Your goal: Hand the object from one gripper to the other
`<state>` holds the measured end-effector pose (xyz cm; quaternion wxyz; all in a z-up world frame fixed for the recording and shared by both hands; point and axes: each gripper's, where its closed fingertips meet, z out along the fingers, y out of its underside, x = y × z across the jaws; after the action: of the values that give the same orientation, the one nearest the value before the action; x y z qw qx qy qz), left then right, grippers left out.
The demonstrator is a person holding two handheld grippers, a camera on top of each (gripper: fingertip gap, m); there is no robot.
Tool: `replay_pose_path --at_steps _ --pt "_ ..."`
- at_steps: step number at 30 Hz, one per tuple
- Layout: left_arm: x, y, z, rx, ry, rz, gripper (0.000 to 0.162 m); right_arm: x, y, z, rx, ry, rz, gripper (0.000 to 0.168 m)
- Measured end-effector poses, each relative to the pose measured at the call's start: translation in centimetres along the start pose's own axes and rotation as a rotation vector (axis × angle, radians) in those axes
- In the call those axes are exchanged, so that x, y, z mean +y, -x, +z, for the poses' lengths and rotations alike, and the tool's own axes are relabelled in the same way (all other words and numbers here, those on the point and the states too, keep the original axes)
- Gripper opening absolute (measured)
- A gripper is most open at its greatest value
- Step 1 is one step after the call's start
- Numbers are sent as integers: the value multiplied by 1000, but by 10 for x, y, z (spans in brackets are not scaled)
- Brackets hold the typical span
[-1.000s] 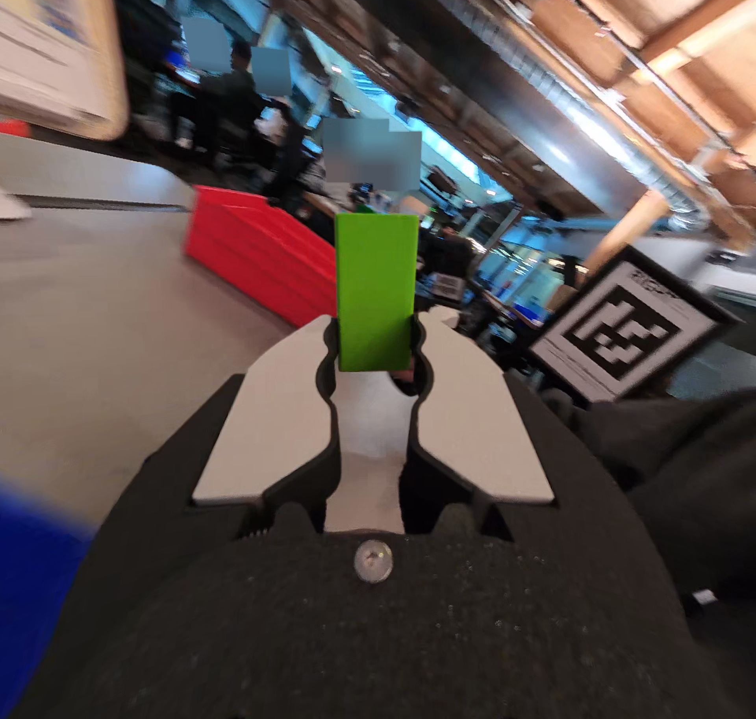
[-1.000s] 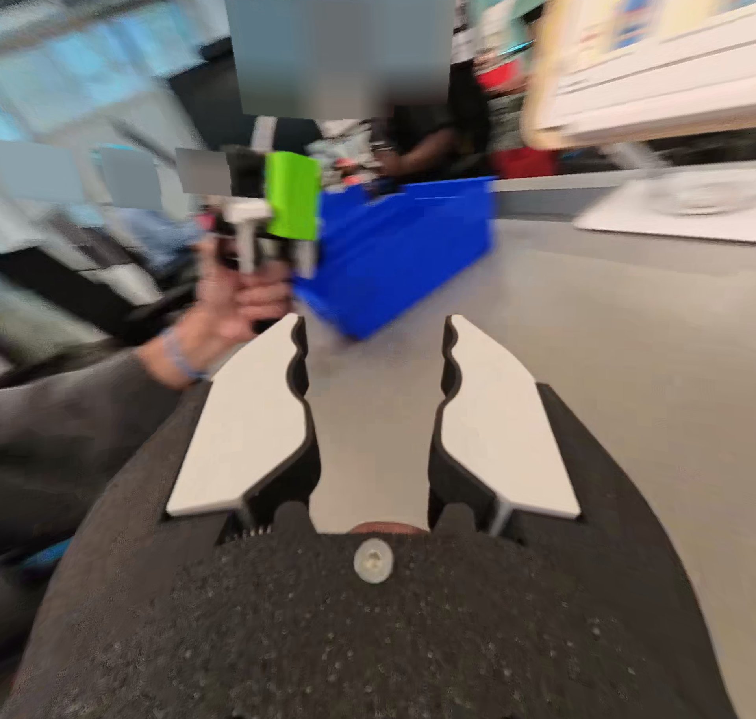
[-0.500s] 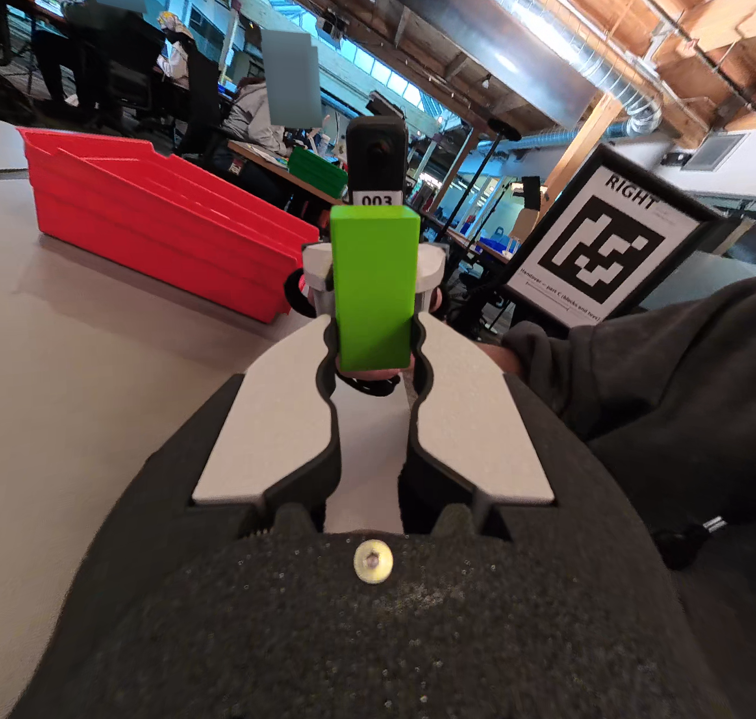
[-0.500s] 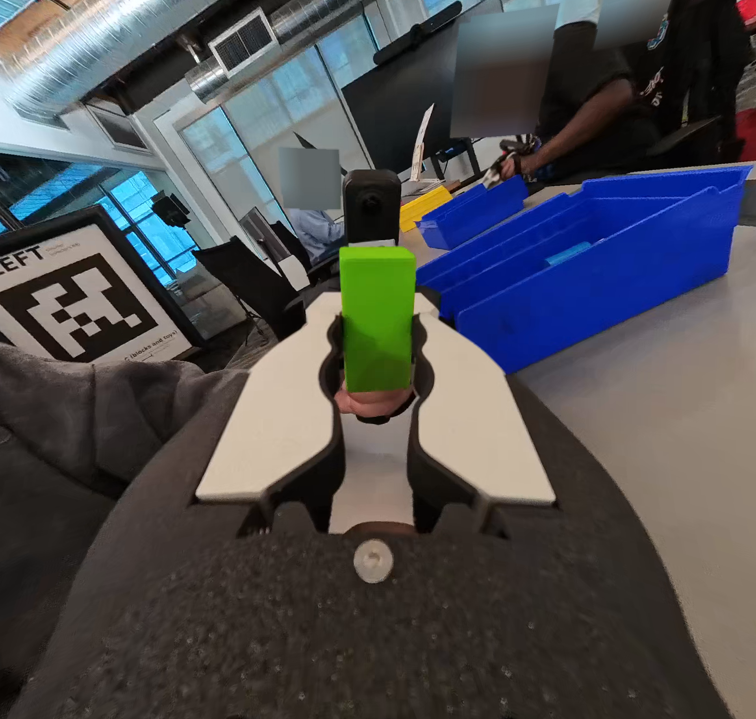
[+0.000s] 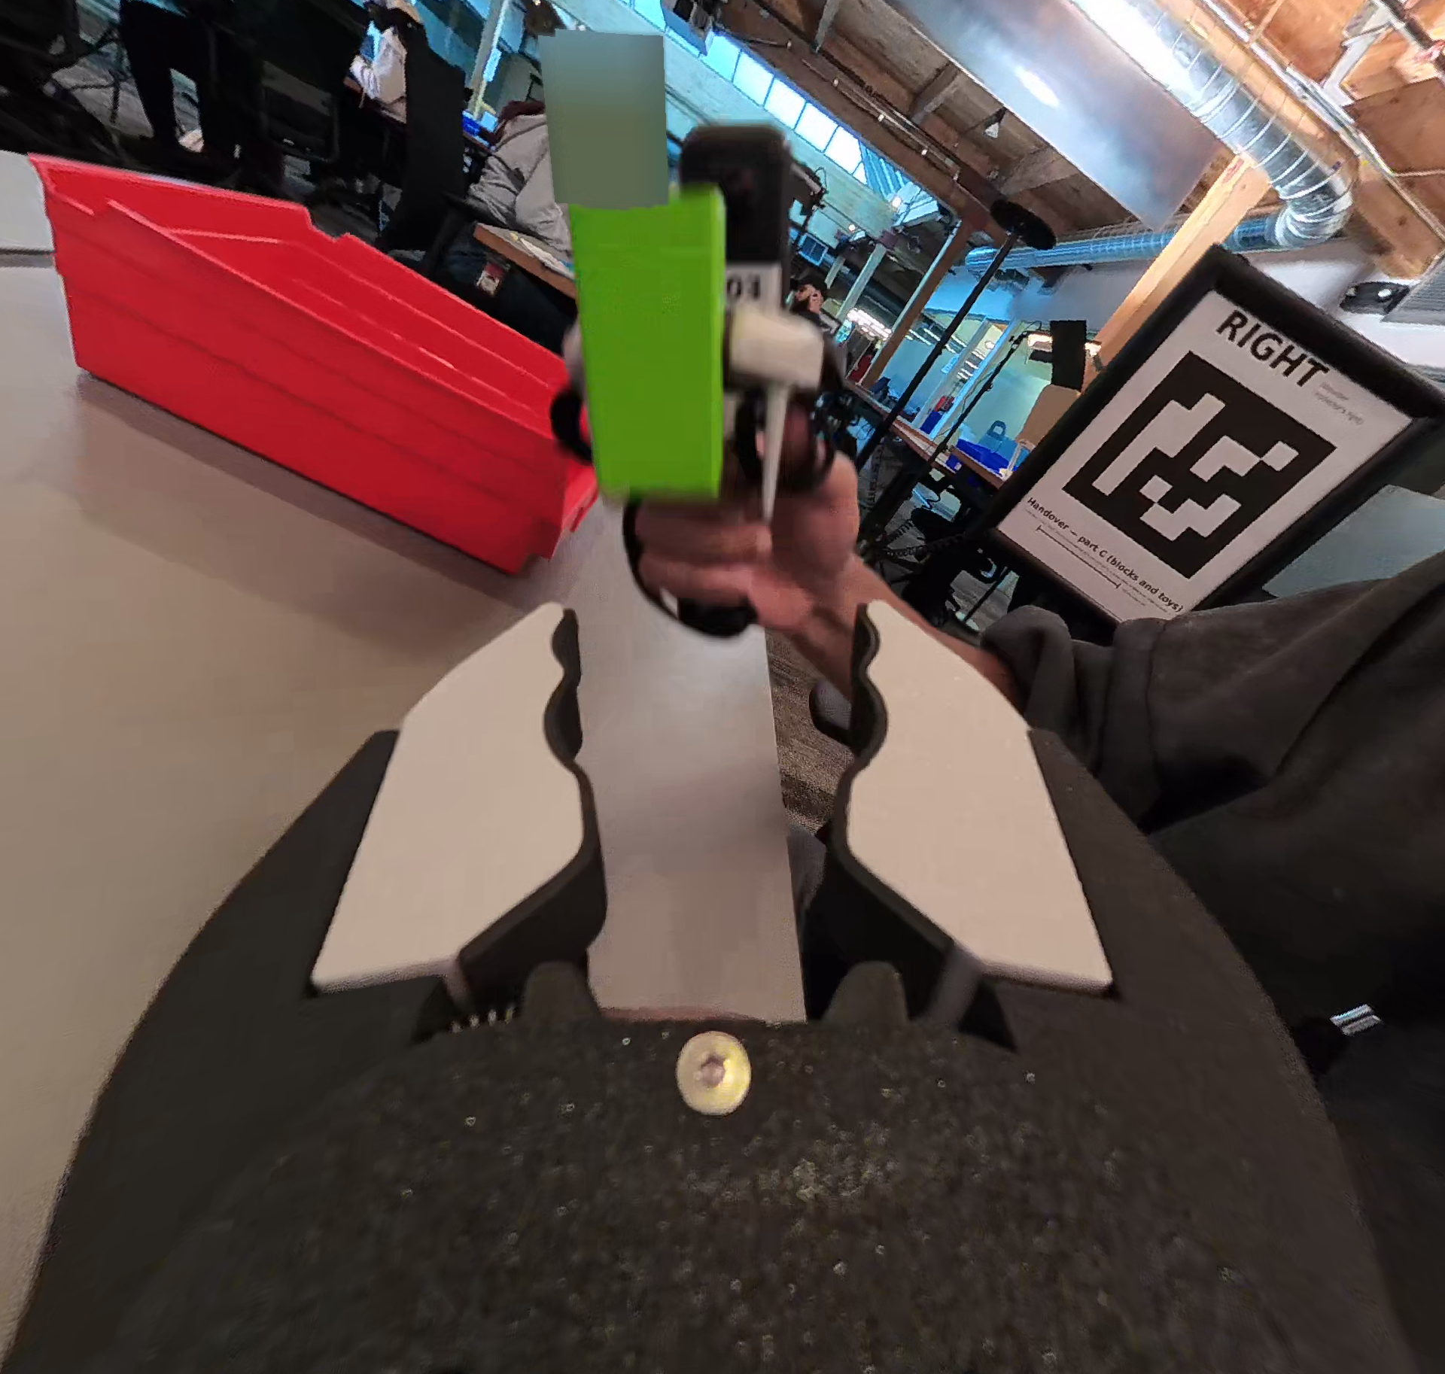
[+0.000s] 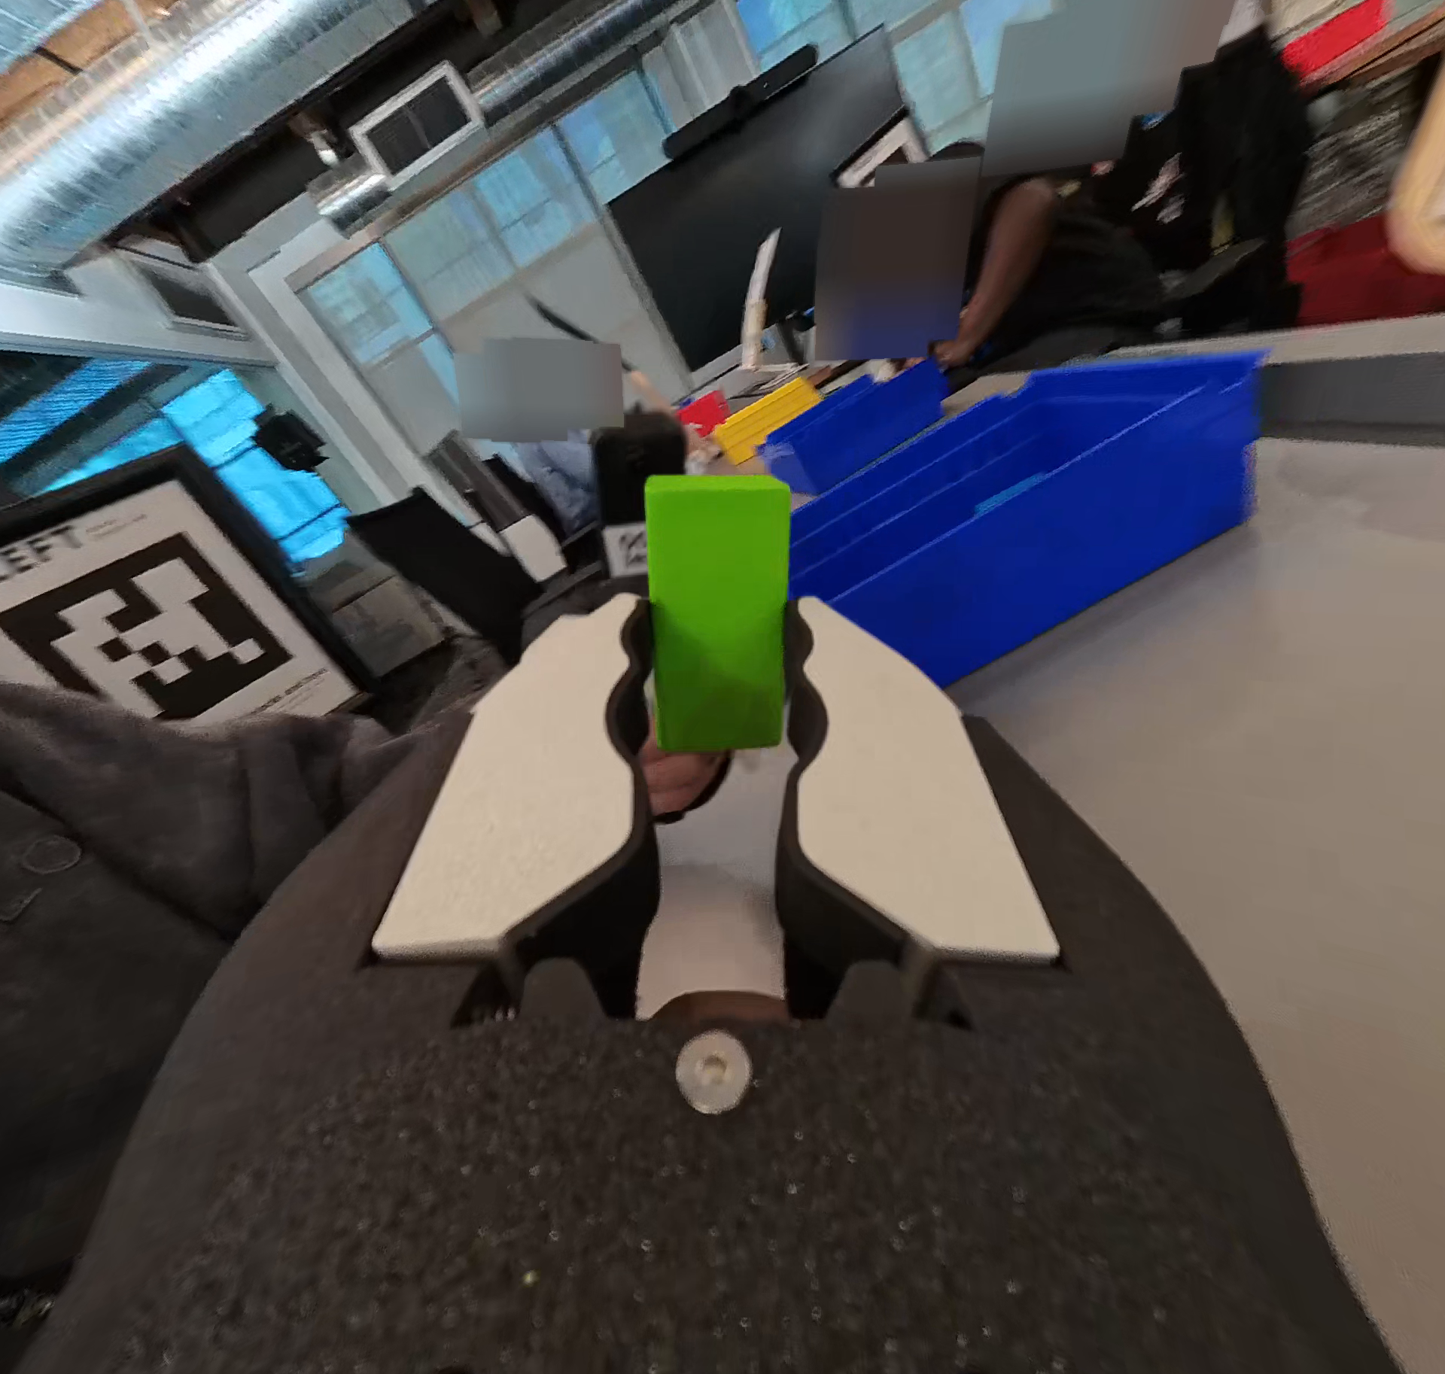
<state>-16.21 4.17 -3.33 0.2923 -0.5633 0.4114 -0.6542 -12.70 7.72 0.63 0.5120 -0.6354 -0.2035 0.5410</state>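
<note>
A bright green block [image 6: 715,617] stands upright between the fingers of my right gripper [image 6: 715,648], which is shut on its lower part. My left gripper [image 5: 711,648] is open and empty, its fingers spread wide. In the left wrist view the green block [image 5: 653,351] shows farther off, held up in the other gripper above a bare hand [image 5: 743,555], clear of my left fingers. The left gripper is mostly hidden behind the block in the right wrist view.
A red bin [image 5: 297,367] lies on the grey table [image 5: 156,633] to the left. A blue bin [image 6: 1040,523] sits on the table to the right. Framed marker signs [image 5: 1220,445] [image 6: 148,601] stand at the table's near edge. People sit at desks behind.
The right gripper closed on the green block while the left still held it. The left gripper has since opened, let go and drawn back; the block stays in the right gripper.
</note>
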Motion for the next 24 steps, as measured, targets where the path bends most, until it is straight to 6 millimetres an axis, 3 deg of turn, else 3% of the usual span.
replay_pose_path --at_steps 2,5,8,10,13,17,20,24 --pt "11 -4 -4 -13 15 -16 64 -35 -10 -32 104 -53 -50 32" --pt "24 -14 -9 -3 27 -52 57 -94 -43 -100 404 -95 -131 32" --pt "23 -22 -8 30 7 -90 53 -135 -104 -193 884 -45 -205 32" --pt "22 -21 -7 31 7 -90 52 -143 -150 -248 1154 45 -173 32" --pt "26 -17 -5 30 26 -98 51 -126 -217 -287 1333 250 -68 32" --pt "26 -14 -4 15 39 -90 48 -80 -288 -308 1443 559 71 32" --pt "37 -4 -4 -38 103 -31 48 -50 -318 -318 1500 787 119 32" --pt "43 4 -6 -50 123 -51 48 -26 -337 -332 1560 1033 144 32"
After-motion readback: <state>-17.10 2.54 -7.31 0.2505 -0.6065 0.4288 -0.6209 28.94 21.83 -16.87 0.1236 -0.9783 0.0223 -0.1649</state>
